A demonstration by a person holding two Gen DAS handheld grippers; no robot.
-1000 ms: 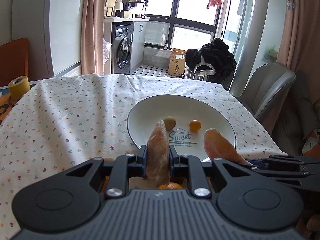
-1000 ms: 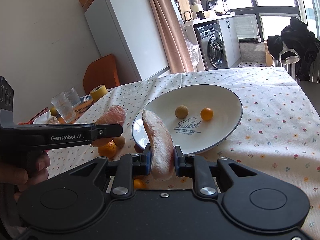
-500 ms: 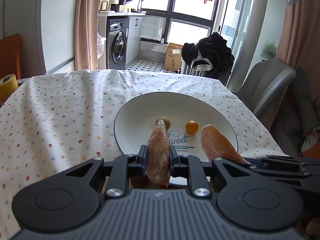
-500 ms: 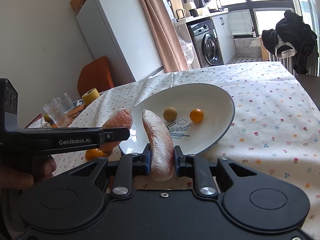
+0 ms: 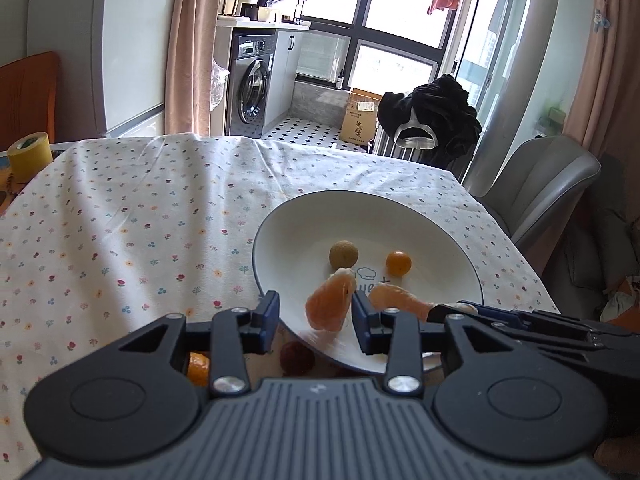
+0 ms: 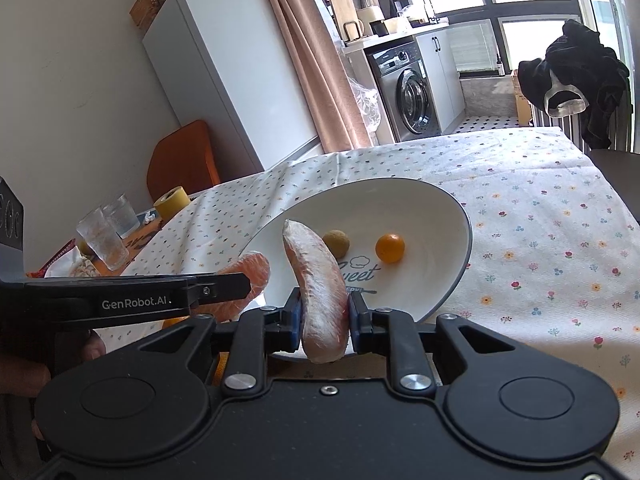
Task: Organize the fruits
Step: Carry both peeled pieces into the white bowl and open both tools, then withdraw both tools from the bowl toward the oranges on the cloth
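Note:
A white plate point(image 5: 448, 240) on the flowered tablecloth holds a small brown fruit point(image 5: 343, 254) and a small orange fruit point(image 5: 398, 263). My left gripper point(image 5: 316, 316) is open over the plate's near rim; a pink pomelo segment point(image 5: 330, 304) leans by its right finger, loose between the jaws. My right gripper point(image 6: 324, 316) is shut on a second pomelo segment point(image 6: 320, 292) just before the plate point(image 6: 440, 208). That segment also shows in the left wrist view point(image 5: 396, 300). The left gripper's segment shows in the right wrist view point(image 6: 252, 272).
An orange fruit point(image 5: 198, 368) and a dark red fruit point(image 5: 296, 358) lie on the cloth under the left gripper. A yellow tape roll point(image 5: 30, 156), glasses point(image 6: 104, 236) and clutter sit at the table's left end. A grey chair point(image 5: 548, 184) stands at the right.
My left gripper has opened and let go of its pomelo segment, which now tilts free over the plate's rim. My right gripper still holds its segment, slightly nearer the plate.

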